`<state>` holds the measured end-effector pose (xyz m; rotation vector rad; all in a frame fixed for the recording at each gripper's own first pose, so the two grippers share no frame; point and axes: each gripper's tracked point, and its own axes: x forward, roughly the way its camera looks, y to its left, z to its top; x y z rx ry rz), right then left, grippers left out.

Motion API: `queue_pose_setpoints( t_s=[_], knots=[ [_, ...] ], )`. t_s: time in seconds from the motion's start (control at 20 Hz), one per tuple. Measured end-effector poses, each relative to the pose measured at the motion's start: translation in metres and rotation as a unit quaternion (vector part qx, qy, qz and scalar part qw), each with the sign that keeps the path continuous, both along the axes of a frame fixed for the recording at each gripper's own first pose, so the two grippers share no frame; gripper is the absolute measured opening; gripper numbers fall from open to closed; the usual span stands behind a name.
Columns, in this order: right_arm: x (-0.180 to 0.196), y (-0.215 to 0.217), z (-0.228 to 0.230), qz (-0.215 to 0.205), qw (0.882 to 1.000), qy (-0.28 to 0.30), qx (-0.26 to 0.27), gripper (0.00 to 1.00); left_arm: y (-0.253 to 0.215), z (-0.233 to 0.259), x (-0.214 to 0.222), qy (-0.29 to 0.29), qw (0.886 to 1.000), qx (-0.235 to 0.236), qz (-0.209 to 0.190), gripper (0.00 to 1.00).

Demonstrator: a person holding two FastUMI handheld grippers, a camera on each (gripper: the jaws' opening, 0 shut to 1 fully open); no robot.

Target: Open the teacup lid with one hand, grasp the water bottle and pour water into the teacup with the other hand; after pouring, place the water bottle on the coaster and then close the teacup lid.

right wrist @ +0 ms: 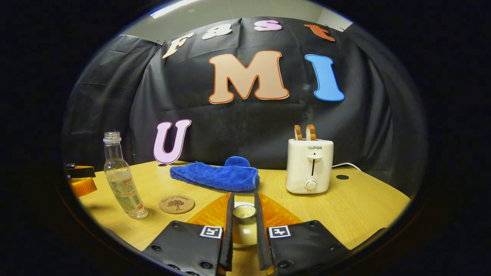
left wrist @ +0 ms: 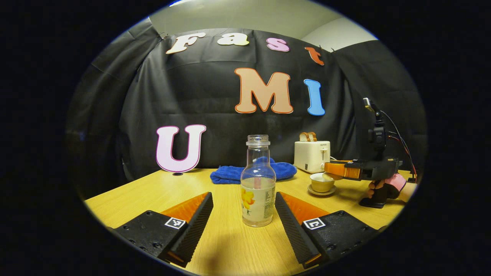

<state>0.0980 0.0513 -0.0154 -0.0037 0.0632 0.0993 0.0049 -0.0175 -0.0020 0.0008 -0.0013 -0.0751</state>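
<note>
A clear uncapped water bottle [left wrist: 257,184], partly filled, stands upright on the table between the wide-apart fingers of my left gripper [left wrist: 243,196], which is open and not touching it. My right gripper [right wrist: 244,198] is shut on the knob of the cream teacup lid [right wrist: 244,224]. In the left gripper view the right gripper [left wrist: 329,172] holds that lid [left wrist: 332,176] tilted just over the right rim of the teacup [left wrist: 320,183], which sits on its saucer [left wrist: 321,191]. The round cork coaster [right wrist: 176,204] lies right of the bottle [right wrist: 123,184].
A blue towel [right wrist: 216,175] lies at the back of the wooden table [right wrist: 368,207]. A white toaster [right wrist: 310,165] with two slices of bread stands at the back right, its cord trailing right. The left gripper [right wrist: 81,180] shows at the far left edge.
</note>
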Motion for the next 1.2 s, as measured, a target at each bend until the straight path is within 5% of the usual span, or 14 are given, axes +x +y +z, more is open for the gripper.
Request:
queue_pose_setpoints(
  t_s=[0.55, 1.2],
  knots=[
    [-0.050, -0.023, 0.011, -0.024, 0.999, -0.028, 0.004, 0.29, -0.013, -0.004, 0.036, 0.012, 1.000, 0.001, -0.023, 0.95],
    [-0.078, -0.042, 0.013, -0.046, 0.998, -0.030, 0.004, 0.29, -0.023, -0.032, 0.079, 0.099, 0.994, 0.011, -0.040, 0.94]
  ],
)
